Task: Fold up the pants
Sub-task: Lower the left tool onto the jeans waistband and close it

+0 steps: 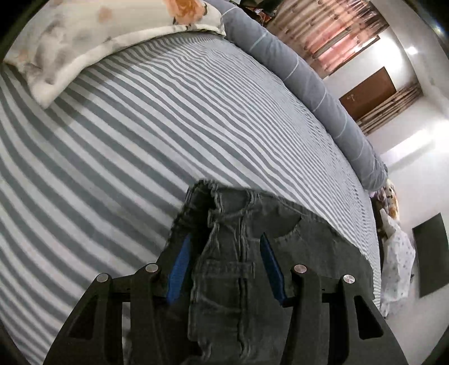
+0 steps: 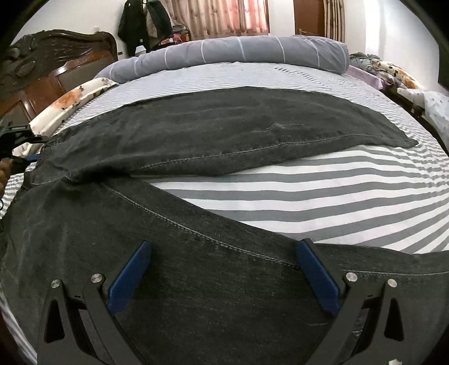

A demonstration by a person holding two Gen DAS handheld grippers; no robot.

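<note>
left wrist view: left gripper (image 1: 224, 244) has its blue pads (image 1: 179, 266) set apart with the waistband of the dark denim pants (image 1: 224, 269) bunched between them; cannot tell whether the pads are biting the cloth or only flanking it. belt loop and pocket seam visible between the fingers. the waistband end is lifted a little above the striped sheet (image 1: 126, 140).

right wrist view: right gripper (image 2: 221, 255) spread wide, released, both blue pads (image 2: 129, 278) hanging over the near leg of the pants (image 2: 213, 129), holding nothing. the inner seam of that leg runs between the fingers.

pants lie spread across the bed, legs parted in a v: far leg stretched flat toward the right, hem near the bed's right side; near leg running under the right gripper. crotch and waist toward the left, where the left gripper (image 2: 16, 146) shows at the waistband.

outward: grey-and-white striped sheet (image 2: 308, 191) under everything. floral pillow (image 1: 70, 42) at the head end, next to the carved wooden headboard (image 2: 42, 64). grey rolled quilt (image 2: 238, 50) along the far edge. pink curtains (image 2: 224, 16) and a brown door (image 1: 367, 89) beyond.
</note>
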